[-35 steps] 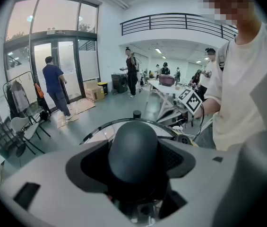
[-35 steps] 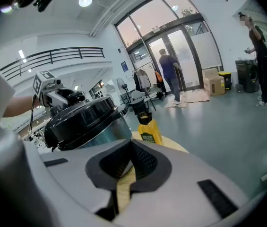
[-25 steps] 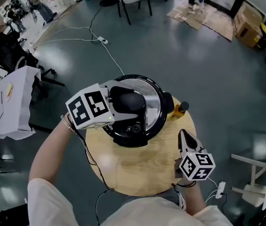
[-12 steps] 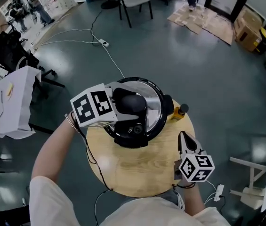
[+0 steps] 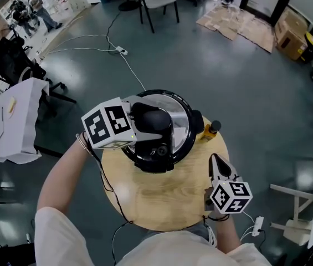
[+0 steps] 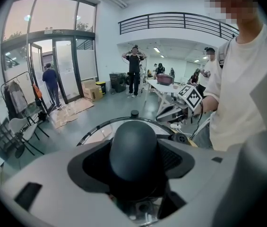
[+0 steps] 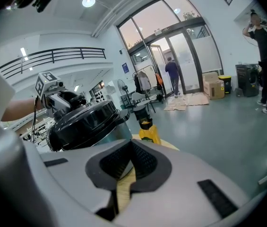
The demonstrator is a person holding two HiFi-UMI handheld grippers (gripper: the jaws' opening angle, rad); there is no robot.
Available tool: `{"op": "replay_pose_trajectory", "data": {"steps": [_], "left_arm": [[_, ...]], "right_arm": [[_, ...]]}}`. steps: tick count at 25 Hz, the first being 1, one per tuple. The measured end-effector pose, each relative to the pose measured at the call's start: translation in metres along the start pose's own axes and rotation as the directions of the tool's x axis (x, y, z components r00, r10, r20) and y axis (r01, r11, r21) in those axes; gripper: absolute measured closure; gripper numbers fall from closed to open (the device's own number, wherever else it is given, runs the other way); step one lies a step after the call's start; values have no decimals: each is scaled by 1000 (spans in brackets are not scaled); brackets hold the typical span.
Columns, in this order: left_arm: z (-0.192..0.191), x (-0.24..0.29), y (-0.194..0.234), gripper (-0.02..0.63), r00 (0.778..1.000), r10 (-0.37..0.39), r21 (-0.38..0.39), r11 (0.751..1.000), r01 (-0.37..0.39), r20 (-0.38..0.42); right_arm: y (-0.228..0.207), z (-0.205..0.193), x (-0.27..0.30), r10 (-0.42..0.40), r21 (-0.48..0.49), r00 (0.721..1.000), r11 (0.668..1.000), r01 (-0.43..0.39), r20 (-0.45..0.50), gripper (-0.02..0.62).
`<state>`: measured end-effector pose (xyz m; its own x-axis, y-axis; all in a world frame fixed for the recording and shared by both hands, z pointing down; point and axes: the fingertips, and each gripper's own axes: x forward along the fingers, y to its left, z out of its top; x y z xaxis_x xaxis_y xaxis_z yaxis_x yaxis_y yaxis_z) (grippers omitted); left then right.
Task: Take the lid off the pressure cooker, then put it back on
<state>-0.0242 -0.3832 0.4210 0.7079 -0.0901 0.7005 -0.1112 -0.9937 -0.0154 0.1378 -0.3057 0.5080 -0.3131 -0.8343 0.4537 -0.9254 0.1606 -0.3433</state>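
Lid (image 5: 183, 127) sits on the pressure cooker (image 7: 106, 132), which stands toward the far edge of the round wooden table (image 5: 162, 204). Left gripper (image 5: 159, 122) is closed on the lid's black dome knob (image 6: 134, 148), both pads pressed against its sides. Right gripper (image 5: 216, 162) hangs over the near right part of the table, jaws together with nothing between them, well apart from the cooker. A small yellow bottle (image 5: 210, 130) with a black cap stands just beside the cooker on its right. Whether the lid is locked to the pot cannot be read from these views. Main risk, as judged: the knob is smooth and rounded, so a pull upward could let the pads slide off over the dome and the grip would be lost. If the lid is locked, a straight lift would likely drag the whole cooker up or tip it, and a twist to release it would probably spin the pot on the wood, since nothing braces the body; the right gripper is idle and not placed to hold it. A sliding or turning pot could knock the bottle over or push it off the edge, which is close there. A one-sided lift by the knob might also let a freed lid swing and strike the rim, or come back down off-centre.
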Motion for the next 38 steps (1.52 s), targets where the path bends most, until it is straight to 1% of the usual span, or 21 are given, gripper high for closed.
{"op": "replay_pose_trajectory", "data": {"steps": [4,18,23,27,29,35,38], "left_arm": [[6,-2,-1,314,1000,2,-2,1000,-2,12],[17,-5,2,318,997,49,-18,999,-48,59],[19,-5,4,318,996,72,15,997,-73,49],[30,-15,4,319,993,71,-10,998,-70,98],[36,-20,4,319,991,76,-8,997,-75,110],[41,-27,-4,319,992,93,17,995,-95,87],[45,-36,-10,319,989,110,14,994,-112,104]], "right_arm": [[-1,0,-3,-1,3,1000,1000,1,1,594],[-9,-1,-17,-17,14,1000,1000,17,17,594],[-13,-1,-22,-21,17,1000,1000,21,21,594],[-15,-2,-24,-24,20,999,1000,23,22,594],[-14,-1,-24,-21,20,1000,1000,20,24,594],[-9,6,-25,-6,12,999,1000,6,40,594],[-7,10,-26,6,4,999,1000,-7,52,594]]}}
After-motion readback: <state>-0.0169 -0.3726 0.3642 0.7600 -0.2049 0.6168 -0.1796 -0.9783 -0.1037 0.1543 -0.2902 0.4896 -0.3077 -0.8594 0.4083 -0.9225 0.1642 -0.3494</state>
